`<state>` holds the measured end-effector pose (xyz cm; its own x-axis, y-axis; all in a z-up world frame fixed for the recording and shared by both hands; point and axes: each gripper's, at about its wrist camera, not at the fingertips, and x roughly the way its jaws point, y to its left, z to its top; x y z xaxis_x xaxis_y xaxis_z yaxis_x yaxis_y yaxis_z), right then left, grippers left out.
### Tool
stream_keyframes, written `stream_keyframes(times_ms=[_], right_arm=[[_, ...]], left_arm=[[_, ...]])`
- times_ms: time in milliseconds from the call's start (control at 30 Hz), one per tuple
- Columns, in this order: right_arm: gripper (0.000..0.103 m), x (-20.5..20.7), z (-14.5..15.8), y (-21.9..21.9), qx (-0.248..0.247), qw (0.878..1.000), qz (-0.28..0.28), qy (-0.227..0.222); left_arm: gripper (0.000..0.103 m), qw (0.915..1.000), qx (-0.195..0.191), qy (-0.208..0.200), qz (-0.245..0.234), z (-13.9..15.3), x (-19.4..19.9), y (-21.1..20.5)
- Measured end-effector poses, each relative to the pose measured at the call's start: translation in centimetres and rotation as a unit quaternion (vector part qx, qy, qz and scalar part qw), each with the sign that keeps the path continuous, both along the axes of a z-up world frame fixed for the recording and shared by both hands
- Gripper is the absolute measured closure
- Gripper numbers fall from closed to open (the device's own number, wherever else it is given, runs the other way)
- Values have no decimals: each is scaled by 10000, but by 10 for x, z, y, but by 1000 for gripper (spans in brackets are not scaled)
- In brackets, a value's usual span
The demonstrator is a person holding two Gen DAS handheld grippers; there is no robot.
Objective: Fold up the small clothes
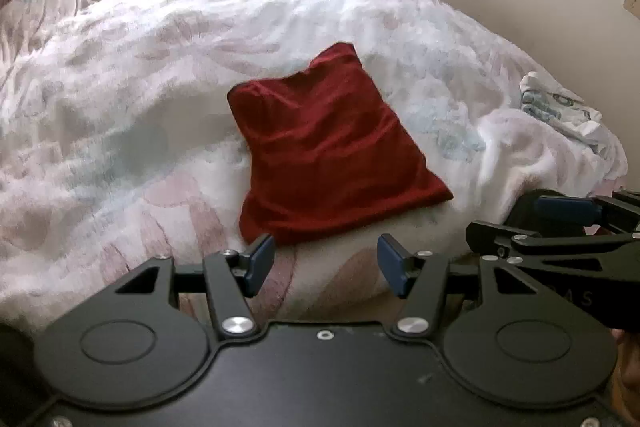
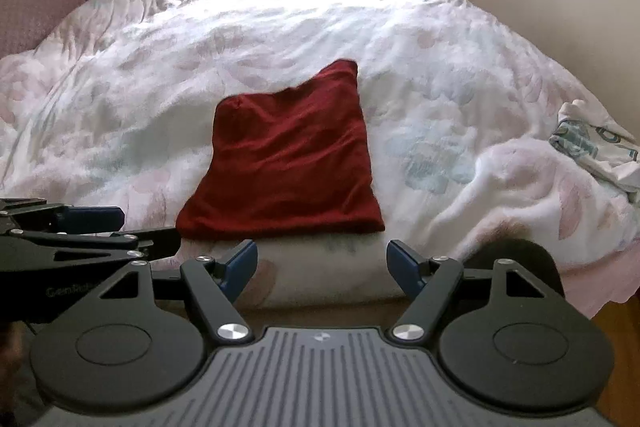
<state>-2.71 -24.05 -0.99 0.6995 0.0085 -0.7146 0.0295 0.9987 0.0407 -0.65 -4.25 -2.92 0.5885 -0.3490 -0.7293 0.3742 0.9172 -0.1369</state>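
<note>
Red folded cloth (image 1: pixel 332 151), one

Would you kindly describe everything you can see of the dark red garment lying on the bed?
The dark red garment is a small piece of soft, matte cloth, folded into a rough square with light wrinkles across its top. Its far right corner peaks upward and its near edge flares a little wider. It lies flat on the pale floral duvet, close to the bed's near edge, touching only the duvet. Both the left gripper and the right gripper sit short of it with jaws open and empty.
</note>
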Motion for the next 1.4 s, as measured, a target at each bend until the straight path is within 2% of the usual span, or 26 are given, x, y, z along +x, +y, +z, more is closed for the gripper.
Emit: stream_keyframes(times_ms=[1400], right_arm=[[16,-3,-5,0,27,10000,-52,77]], left_arm=[[44,9997,20,113,204,-8,2,-3]])
